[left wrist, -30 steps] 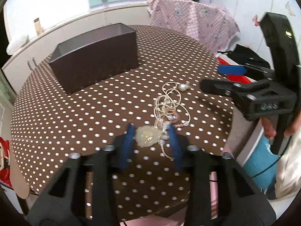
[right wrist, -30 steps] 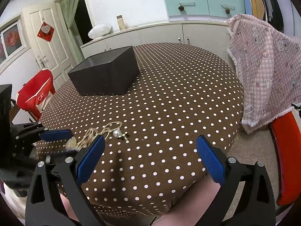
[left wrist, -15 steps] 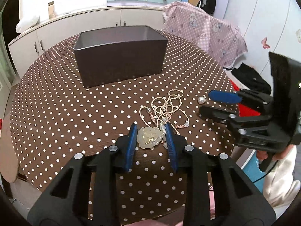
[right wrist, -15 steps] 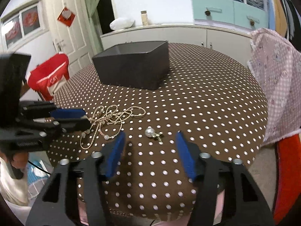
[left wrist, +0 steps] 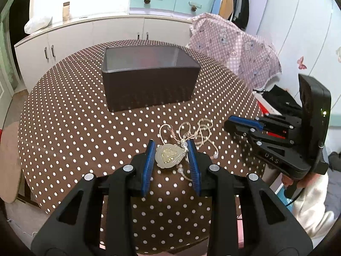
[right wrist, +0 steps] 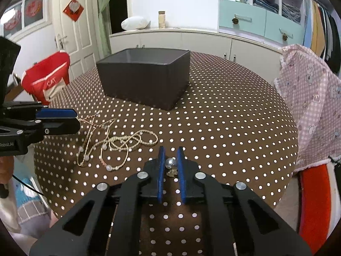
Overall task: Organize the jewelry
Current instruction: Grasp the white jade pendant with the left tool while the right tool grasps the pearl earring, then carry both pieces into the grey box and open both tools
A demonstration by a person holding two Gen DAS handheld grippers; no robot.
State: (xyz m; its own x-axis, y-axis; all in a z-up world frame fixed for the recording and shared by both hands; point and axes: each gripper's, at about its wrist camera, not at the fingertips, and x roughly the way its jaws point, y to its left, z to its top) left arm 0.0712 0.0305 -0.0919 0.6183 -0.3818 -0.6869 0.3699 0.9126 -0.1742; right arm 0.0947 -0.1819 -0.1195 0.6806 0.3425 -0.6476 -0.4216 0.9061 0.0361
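Note:
A pale jade pendant (left wrist: 168,155) on a beaded cord necklace (left wrist: 198,134) lies on the polka-dot table (left wrist: 74,128). My left gripper (left wrist: 170,149) is shut on the pendant, its blue pads touching both sides. The cord (right wrist: 119,143) trails loose over the table in the right wrist view. My right gripper (right wrist: 170,155) is shut on a small pearl earring (right wrist: 171,163) at the table's near edge. It also shows side-on in the left wrist view (left wrist: 236,121). The left gripper shows at the left of the right wrist view (right wrist: 68,119).
An open dark box (left wrist: 149,79) stands at the middle of the table, beyond both grippers. A pink checked cloth (right wrist: 311,106) hangs on a chair at the right. A red chair cover (right wrist: 46,79) is at the left. White cabinets (left wrist: 85,34) line the far wall.
Both grippers have closed: the left onto the pendant, the right onto the pearl earring after moving in over it. The left view has swung to face the box.

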